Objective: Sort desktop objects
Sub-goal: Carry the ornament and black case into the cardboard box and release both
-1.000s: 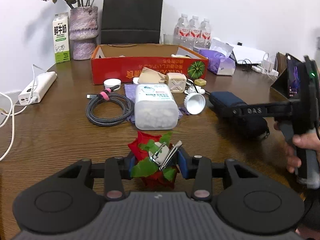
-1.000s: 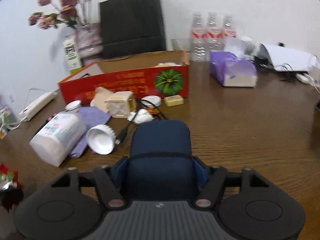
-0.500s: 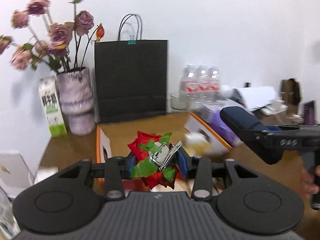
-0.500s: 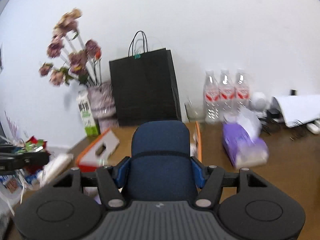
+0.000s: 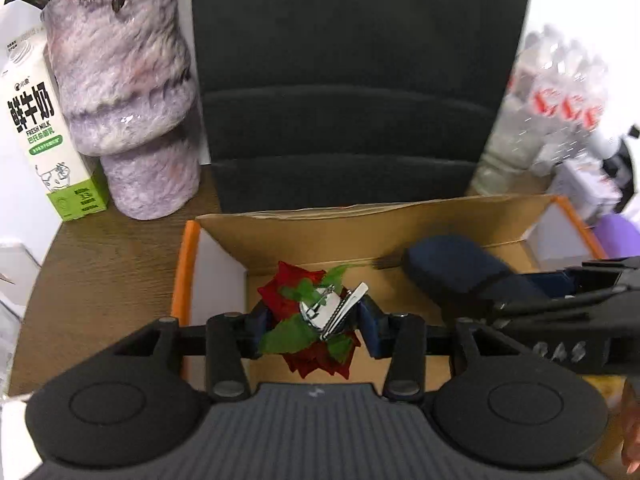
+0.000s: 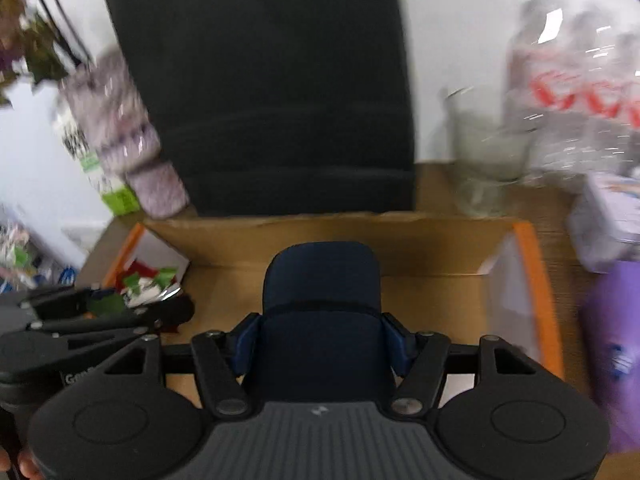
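A red fabric flower hair clip (image 5: 296,292) with green leaves and a silver clasp sits between the blue pads of my left gripper (image 5: 314,320). Its jaws are opening, but the pads still touch the flower. It hangs over the left end of the open cardboard box (image 5: 360,220) with an orange rim. My right gripper (image 6: 320,336) grips a dark blue case (image 6: 320,280) over the box's middle (image 6: 360,232); its jaws are opening too, with the case still between the pads. The case (image 5: 452,268) shows to the right in the left wrist view.
Behind the box stand a black paper bag (image 5: 352,80), a mottled purple vase (image 5: 124,100) and a milk carton (image 5: 40,128). Water bottles (image 5: 560,92) and a glass (image 6: 484,152) are at the back right. A purple tissue pack (image 6: 612,340) lies right of the box.
Both grippers have travelled from the front of the table to above the cardboard box, carrying the flower clip and the blue case. The clutter in front of the box has dropped from view.
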The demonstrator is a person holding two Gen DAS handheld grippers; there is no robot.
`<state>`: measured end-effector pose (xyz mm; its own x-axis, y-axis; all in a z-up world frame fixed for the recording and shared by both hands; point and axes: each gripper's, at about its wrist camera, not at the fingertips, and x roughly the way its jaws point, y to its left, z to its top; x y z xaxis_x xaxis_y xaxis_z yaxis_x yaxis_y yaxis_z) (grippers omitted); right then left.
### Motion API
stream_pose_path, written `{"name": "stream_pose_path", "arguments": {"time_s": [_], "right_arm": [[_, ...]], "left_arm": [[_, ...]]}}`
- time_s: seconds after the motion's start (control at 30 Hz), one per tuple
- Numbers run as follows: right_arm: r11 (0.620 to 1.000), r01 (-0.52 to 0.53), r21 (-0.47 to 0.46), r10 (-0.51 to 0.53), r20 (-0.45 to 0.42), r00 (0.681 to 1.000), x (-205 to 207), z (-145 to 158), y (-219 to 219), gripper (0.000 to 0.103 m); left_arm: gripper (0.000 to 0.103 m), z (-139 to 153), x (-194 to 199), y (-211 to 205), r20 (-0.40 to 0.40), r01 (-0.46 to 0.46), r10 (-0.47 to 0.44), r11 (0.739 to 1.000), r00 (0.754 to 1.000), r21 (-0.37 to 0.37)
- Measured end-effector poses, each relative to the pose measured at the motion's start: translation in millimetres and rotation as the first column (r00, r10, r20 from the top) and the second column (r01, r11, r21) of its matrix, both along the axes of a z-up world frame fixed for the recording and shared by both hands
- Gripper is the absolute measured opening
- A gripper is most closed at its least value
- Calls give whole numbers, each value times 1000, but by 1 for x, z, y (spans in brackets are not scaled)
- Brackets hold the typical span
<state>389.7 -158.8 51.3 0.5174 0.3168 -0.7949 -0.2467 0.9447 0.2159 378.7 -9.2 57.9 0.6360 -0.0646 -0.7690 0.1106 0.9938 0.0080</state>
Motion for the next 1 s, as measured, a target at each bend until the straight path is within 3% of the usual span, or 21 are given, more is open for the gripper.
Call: {"name": "stream_pose_path", "arguments": {"time_s": [0.17,0.3,0.43,0.6,0.73,0.77,1.0], "right_arm": [[1000,18,-6,-18,12,1000,-3,-14,3,70],[999,25,45,-28,57,998,-19,15,-19,74],[998,57,8,-57,166,984,-53,47,-43,84],[997,72,27,-76,227,971,-117,63,-71,84],[998,53,44,-63,277,959,-180,60,-87,88],[998,46,36,-55,287,956,-196,56,-89,93],[999,50,-11,-45,281,959,-297,6,-94,94]], "left_arm": [[60,-5,0,9,18,6,-5,1000,1000,-26],[80,4,-4,14,15,5,-4,998,1000,-55],[100,28,-29,22,39,-75,78,995,996,-70],[103,62,-87,24,87,-88,97,992,992,-93],[103,74,-157,19,168,-80,99,990,981,-116],[103,73,-173,16,177,-73,92,991,980,-114],[103,39,-284,-1,191,8,21,988,981,-152]]}}
